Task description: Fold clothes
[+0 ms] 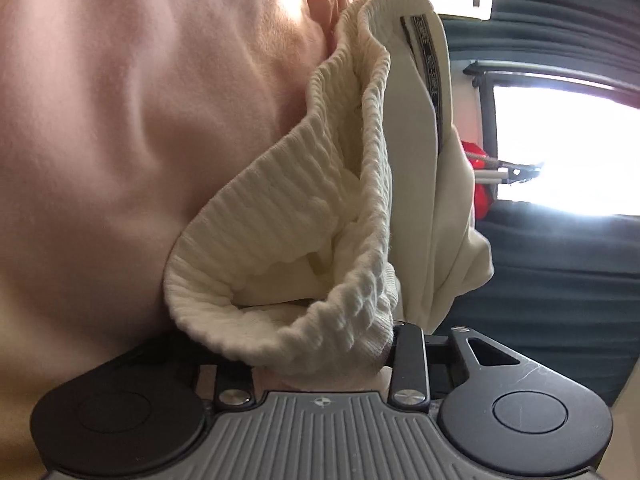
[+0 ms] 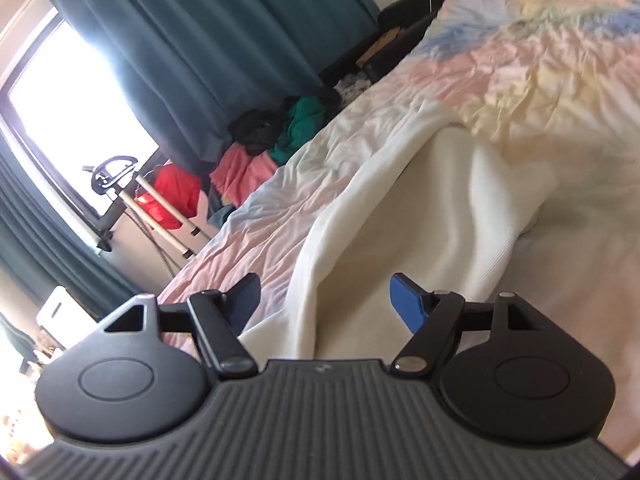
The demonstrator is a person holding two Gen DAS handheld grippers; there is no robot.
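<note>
Left wrist: left tongs [image 1: 320, 354] pinch the ribbed hem of the cream garment [image 1: 304, 216], held up against pink fabric [image 1: 120, 120].

Right wrist: right tongs [image 2: 325, 300] spread, empty, just above the garment's body [image 2: 400, 216] draped on the bed [image 2: 520, 60]. Judgement: grip a matching edge and keep the cloth taut before laying the fold.

Cream garment [image 1: 288, 216]: ribbed knit cuff, smooth matt body. Bed sheet [image 2: 520, 72]: crinkled pastel cloth. Right gripper [image 2: 325, 300]: matt black plastic, blue fingers [image 2: 408, 300].
</note>
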